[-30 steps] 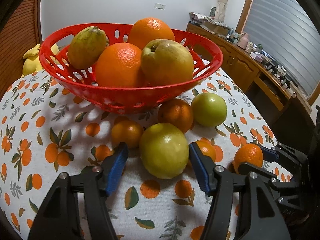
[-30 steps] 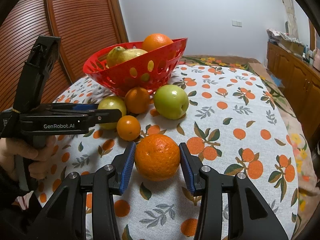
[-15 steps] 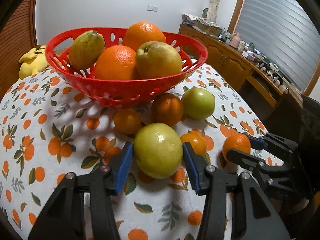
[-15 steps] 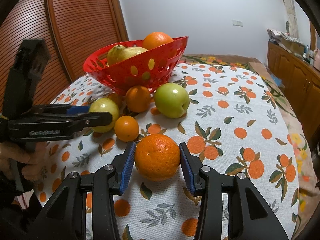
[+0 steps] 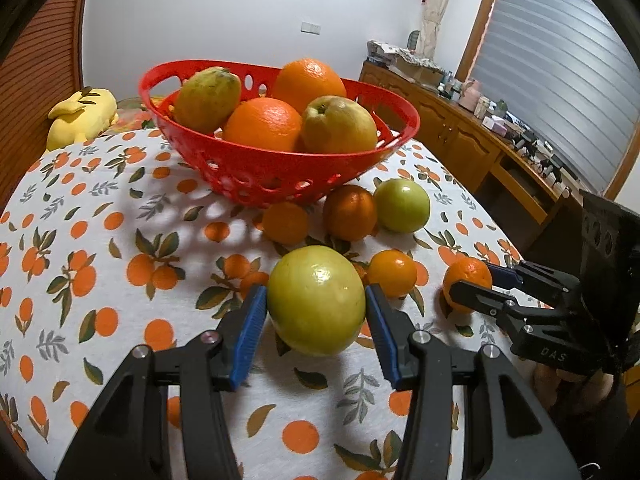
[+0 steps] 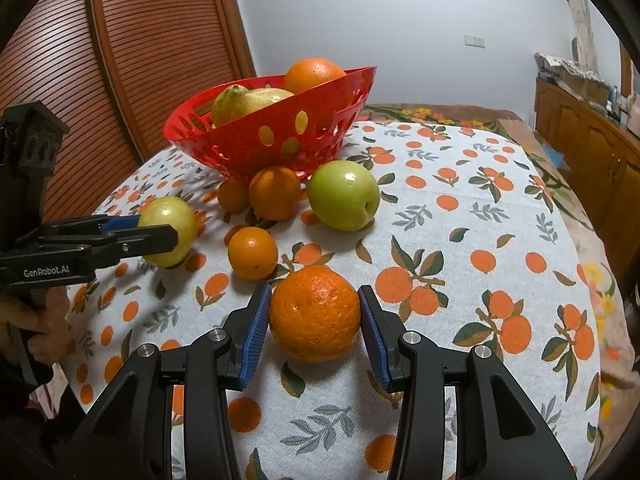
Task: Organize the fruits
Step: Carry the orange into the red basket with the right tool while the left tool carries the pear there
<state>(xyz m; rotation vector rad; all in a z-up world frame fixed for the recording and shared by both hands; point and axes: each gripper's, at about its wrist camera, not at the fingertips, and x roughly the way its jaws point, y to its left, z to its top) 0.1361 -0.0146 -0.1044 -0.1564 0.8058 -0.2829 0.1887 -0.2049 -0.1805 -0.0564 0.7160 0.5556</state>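
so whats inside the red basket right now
The red basket shows two oranges, a yellowish apple-like fruit and a greenish oblong fruit. Anything beneath them is hidden.

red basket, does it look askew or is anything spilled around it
The red basket sits tilted in the right wrist view, its right rim higher than its left. Nothing is spilled or damaged; a small orange and a green apple simply lie loose on the tablecloth.
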